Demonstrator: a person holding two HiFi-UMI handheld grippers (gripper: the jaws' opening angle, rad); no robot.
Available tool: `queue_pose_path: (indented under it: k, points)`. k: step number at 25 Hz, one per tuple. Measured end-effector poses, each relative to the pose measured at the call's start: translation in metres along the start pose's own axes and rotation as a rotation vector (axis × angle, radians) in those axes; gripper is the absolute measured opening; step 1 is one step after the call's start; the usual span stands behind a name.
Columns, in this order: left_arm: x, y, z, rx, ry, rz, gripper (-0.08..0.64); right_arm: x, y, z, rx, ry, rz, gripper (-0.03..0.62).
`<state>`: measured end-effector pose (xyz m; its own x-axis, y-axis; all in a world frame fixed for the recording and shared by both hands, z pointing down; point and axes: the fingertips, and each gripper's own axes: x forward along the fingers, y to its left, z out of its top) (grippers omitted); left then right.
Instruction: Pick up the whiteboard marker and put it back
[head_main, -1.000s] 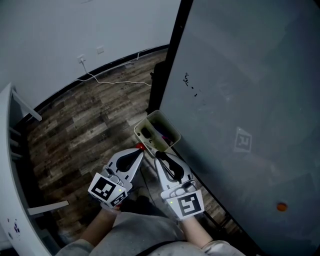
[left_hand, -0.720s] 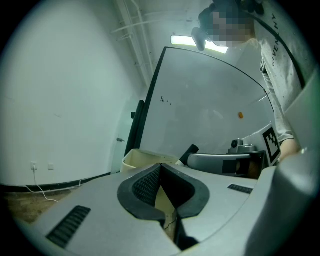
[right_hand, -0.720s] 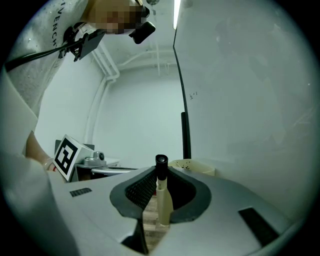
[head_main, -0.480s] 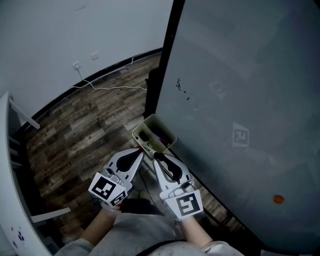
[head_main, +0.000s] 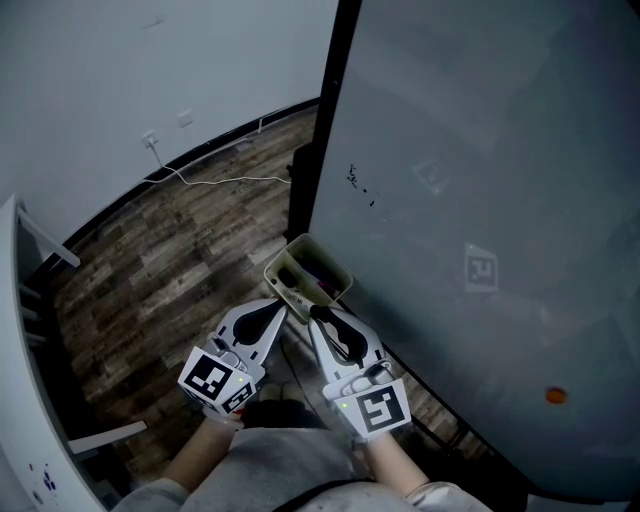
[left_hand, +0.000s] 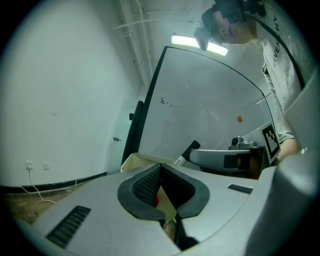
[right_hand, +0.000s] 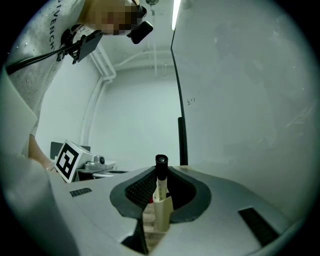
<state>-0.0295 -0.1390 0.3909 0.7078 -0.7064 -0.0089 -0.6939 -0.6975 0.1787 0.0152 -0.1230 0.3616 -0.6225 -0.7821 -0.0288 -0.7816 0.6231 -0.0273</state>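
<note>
- One whiteboard marker (right_hand: 160, 176) stands up, squeezed tight in the right tongs (head_main: 318, 312), right next to the one pen tray (head_main: 284, 254).
- The left tongs (head_main: 281, 304) are pressed together and hold nothing, also next to the tray.

Silver-grey plastic on the left gripper (head_main: 278, 306) and right gripper (head_main: 318, 312), black ribbed pads (right_hand: 136, 194), black-and-white square patterns on their cubes (head_main: 212, 378). White barrel, black cap on the slim whiteboard marker (right_hand: 160, 181). Pale grey-blue over the large upright whiteboard (head_main: 480, 180), black along its frame (head_main: 322, 120), tiny black scribbles (head_main: 360, 182) toward ten o'clock, an orange dot (head_main: 554, 396) near five o'clock. Cream for the rectangular plastic bin (head_main: 284, 253). Brown-grey plank grain across the wooden floor (head_main: 170, 260); white on the plain wall (head_main: 120, 70) and thin cable (head_main: 230, 180).
</note>
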Motion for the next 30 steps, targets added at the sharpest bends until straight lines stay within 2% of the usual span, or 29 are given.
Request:
queue_pose_path:
  k: [17, 30]
  points:
    - [-0.002, 0.008, 0.003, -0.004, 0.003, 0.006, 0.015, 0.002, -0.002, 0.01, 0.015, -0.011, 0.004, 0.075]
    - [-0.002, 0.007, 0.013, 0.01, -0.008, -0.01, 0.015, 0.002, -0.001, 0.035, 0.008, -0.036, 0.013, 0.075]
